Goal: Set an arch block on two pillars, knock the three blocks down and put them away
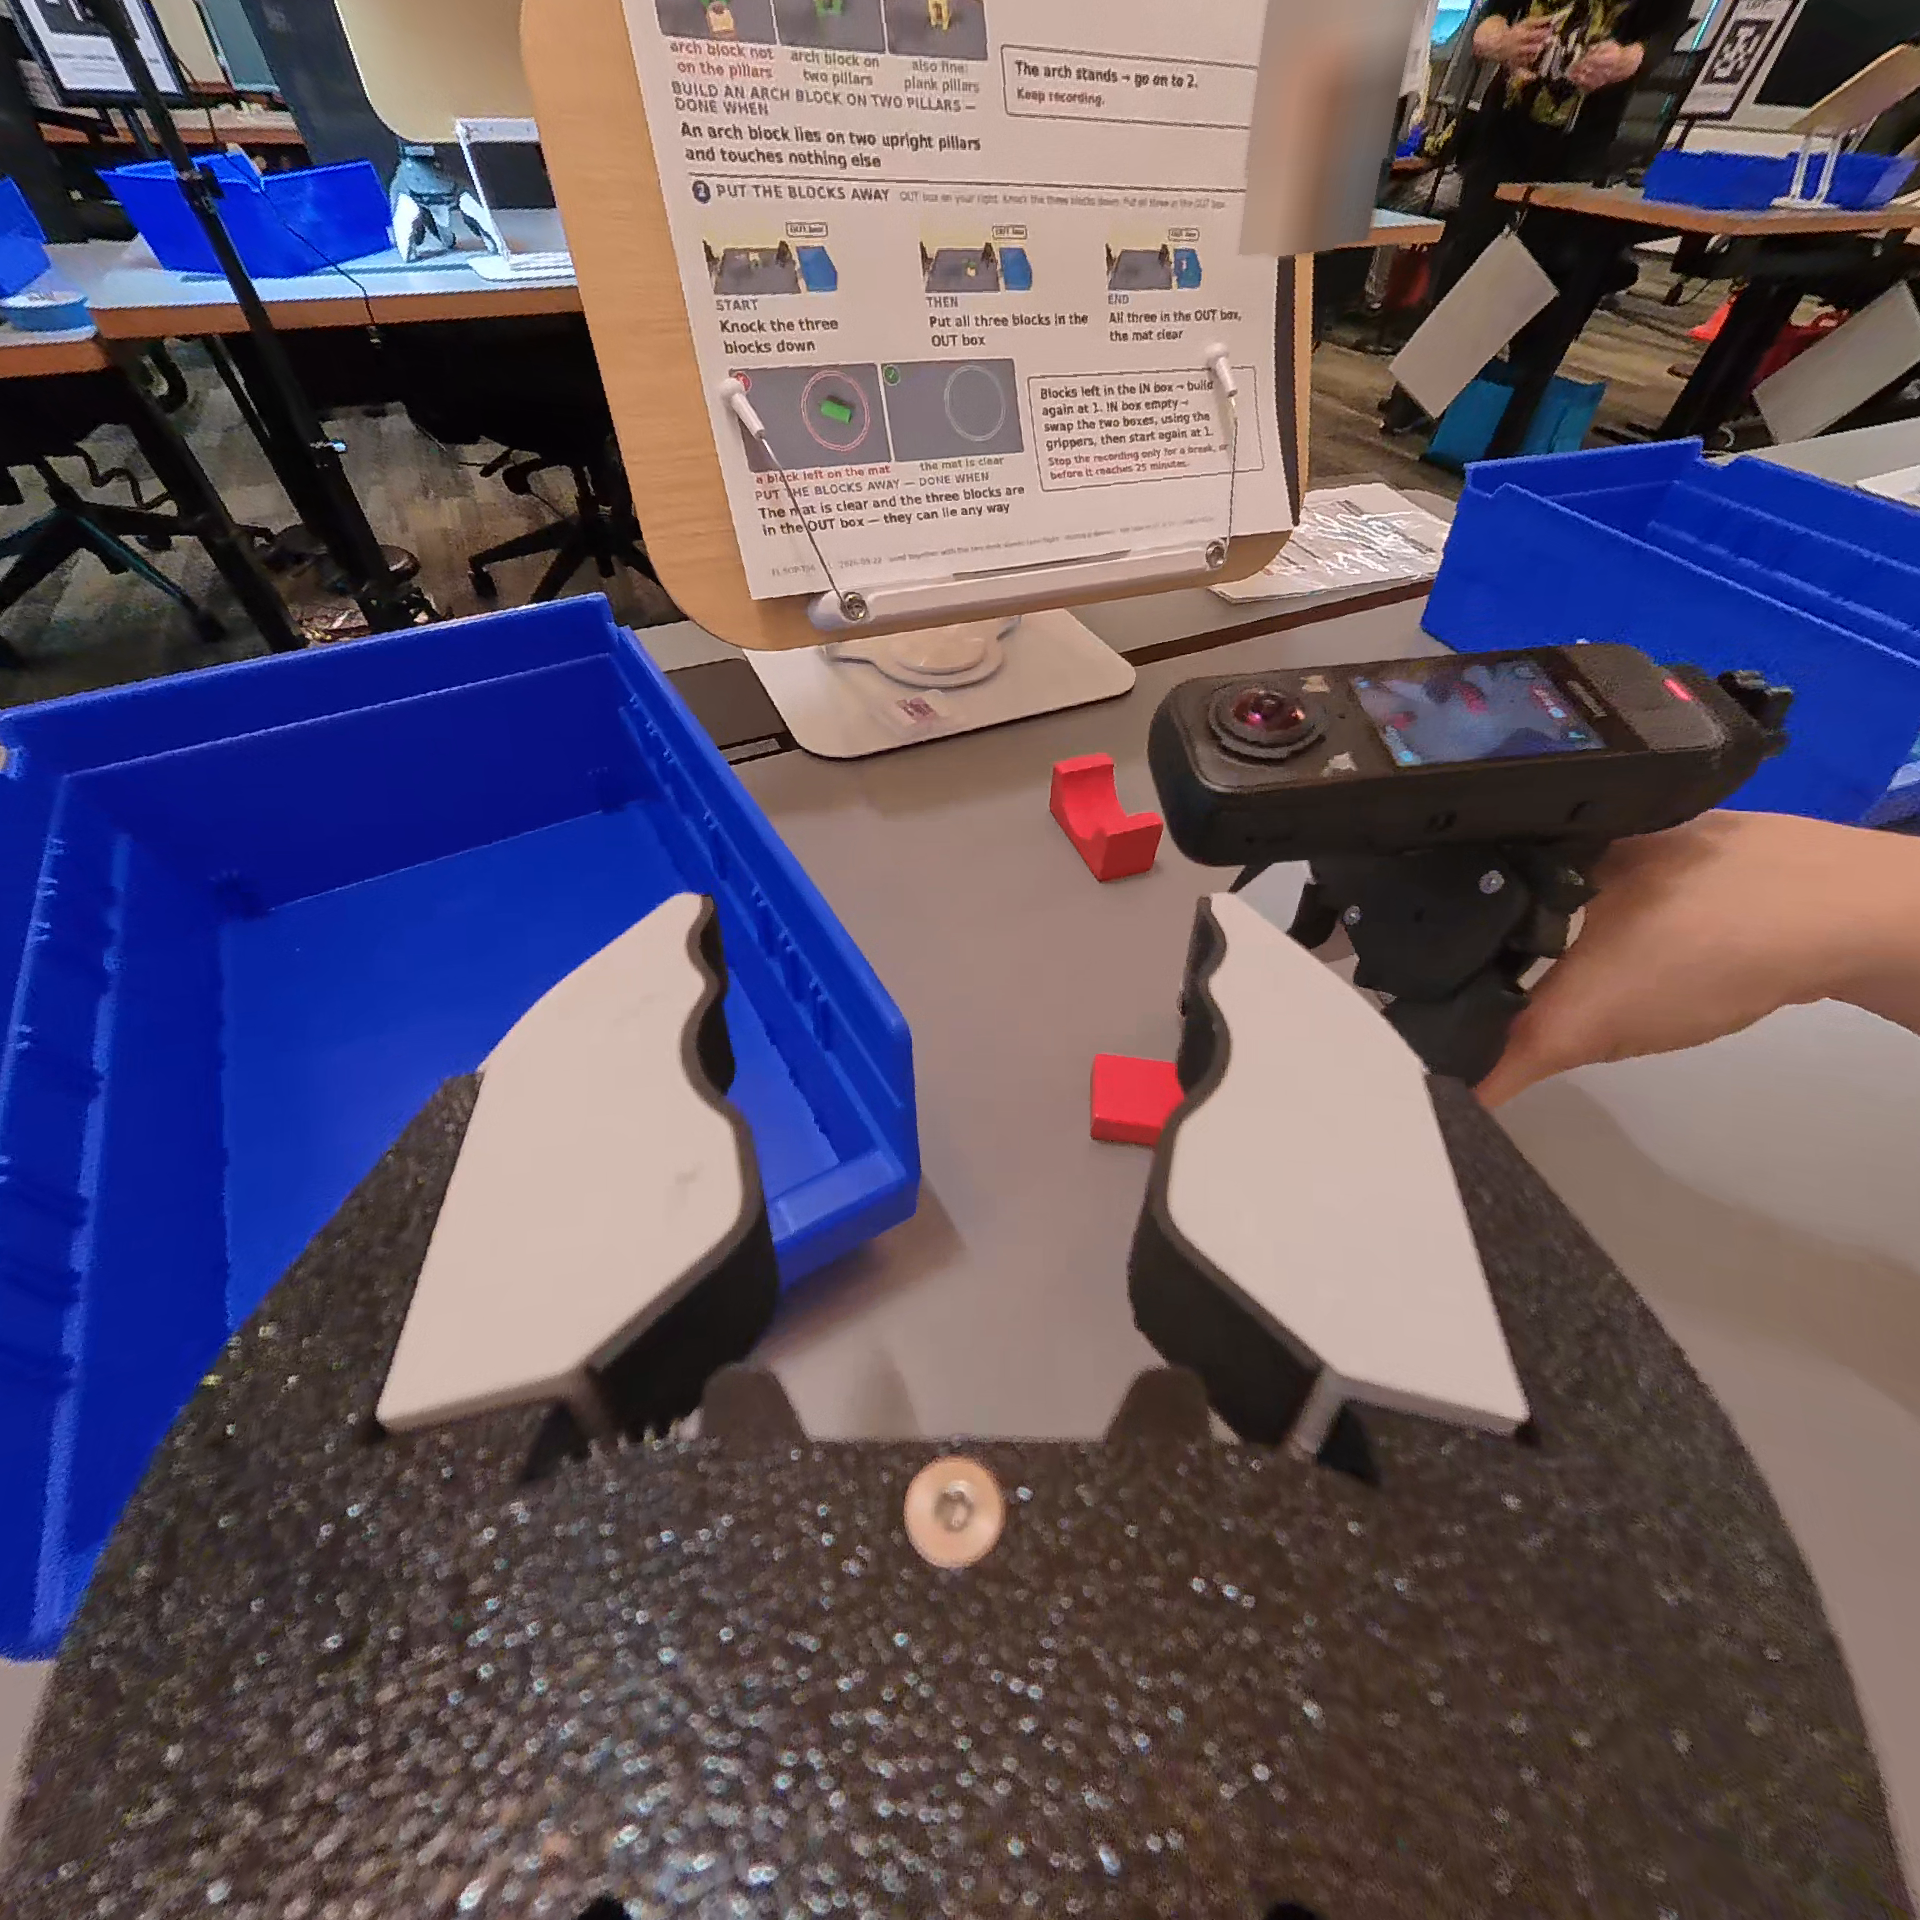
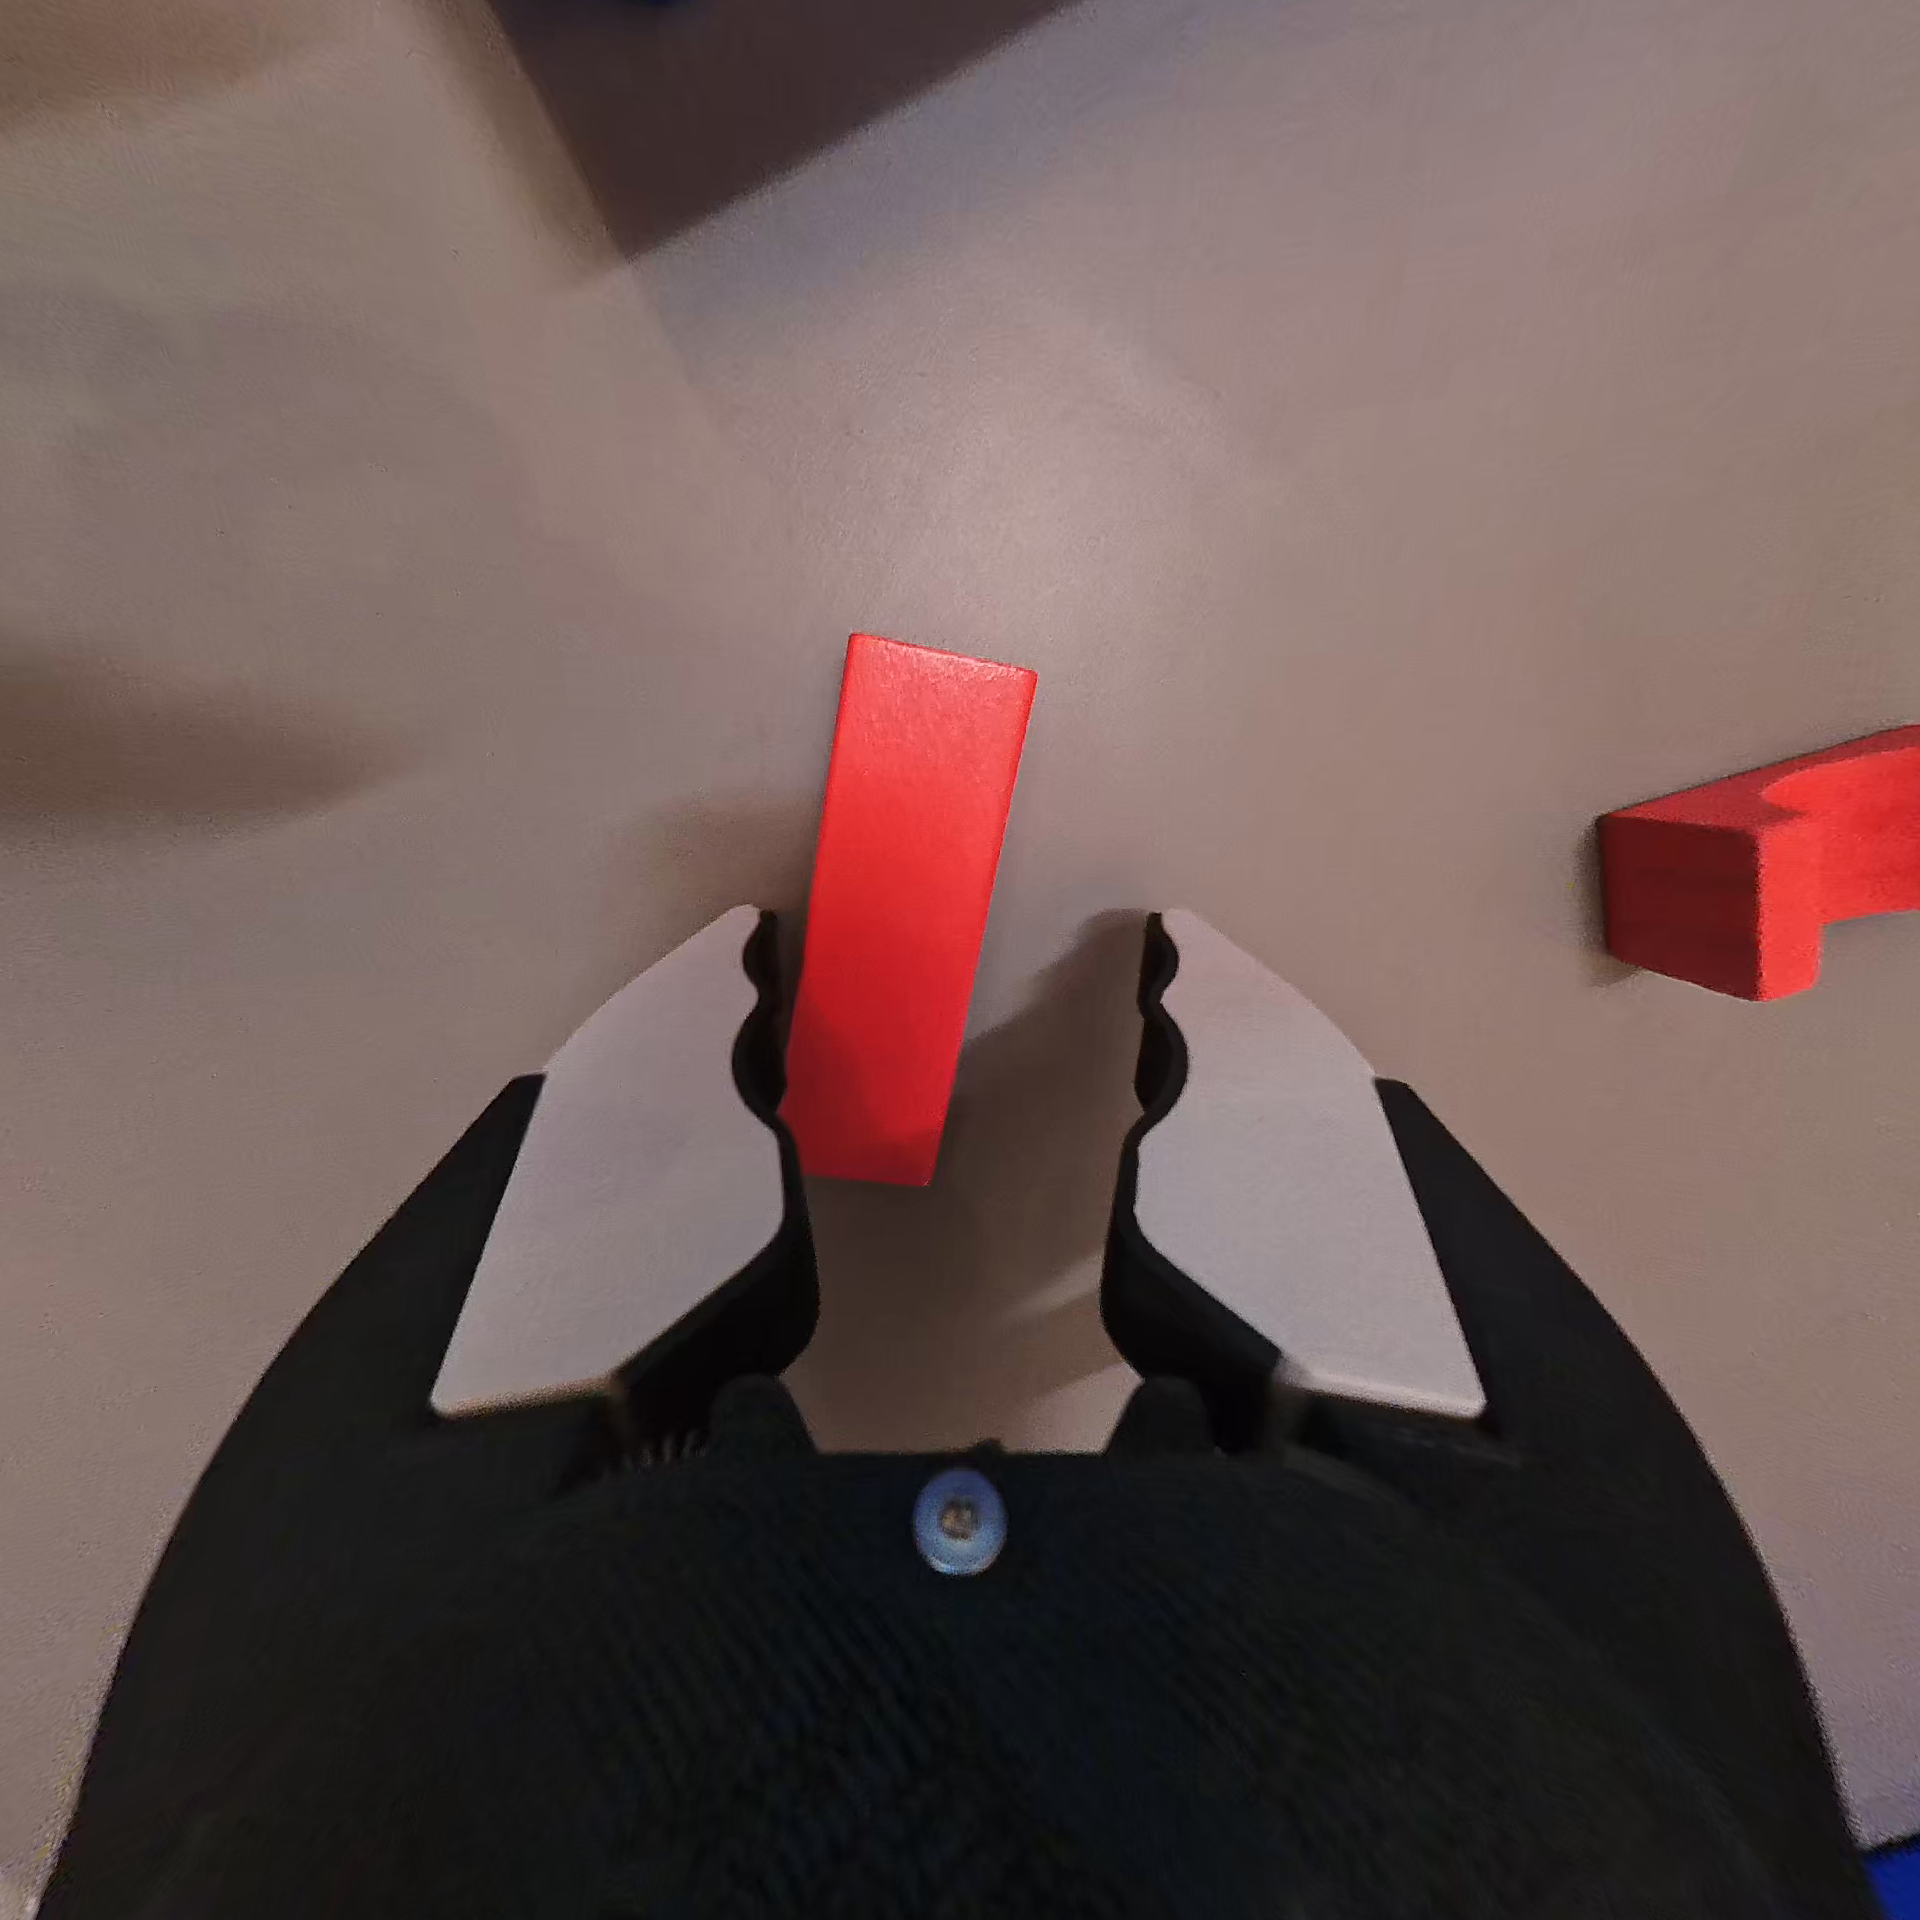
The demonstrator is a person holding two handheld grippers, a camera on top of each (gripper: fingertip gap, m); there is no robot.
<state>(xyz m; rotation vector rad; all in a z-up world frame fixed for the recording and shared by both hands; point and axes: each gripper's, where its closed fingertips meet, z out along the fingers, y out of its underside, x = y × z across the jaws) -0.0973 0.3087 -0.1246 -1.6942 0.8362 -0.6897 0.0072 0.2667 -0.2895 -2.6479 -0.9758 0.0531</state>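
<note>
My right gripper (image 2: 951, 925) is open and points down at the grey mat (image 2: 1299, 468). A long red block (image 2: 914, 883) lies flat between its fingers, against the left finger (image 2: 644, 1122) and apart from the right one. A red arch block (image 2: 1766, 873) lies on its side to the right. My left gripper (image 1: 956, 914) is open and empty, above the mat (image 1: 997, 1278) beside an empty blue bin (image 1: 416, 935). In the left wrist view the red arch block (image 1: 1101, 816) lies ahead. The red block (image 1: 1127, 1096) shows partly behind my right finger. The right gripper's body (image 1: 1444, 935) is held by a hand (image 1: 1714, 925).
An instruction sheet on a wooden stand (image 1: 966, 312) stands at the back of the table. A second blue bin (image 1: 1683, 582) sits at the right. The camera (image 1: 1455, 738) on the right gripper sticks out leftward over the mat. Other tables, chairs and a person stand farther back.
</note>
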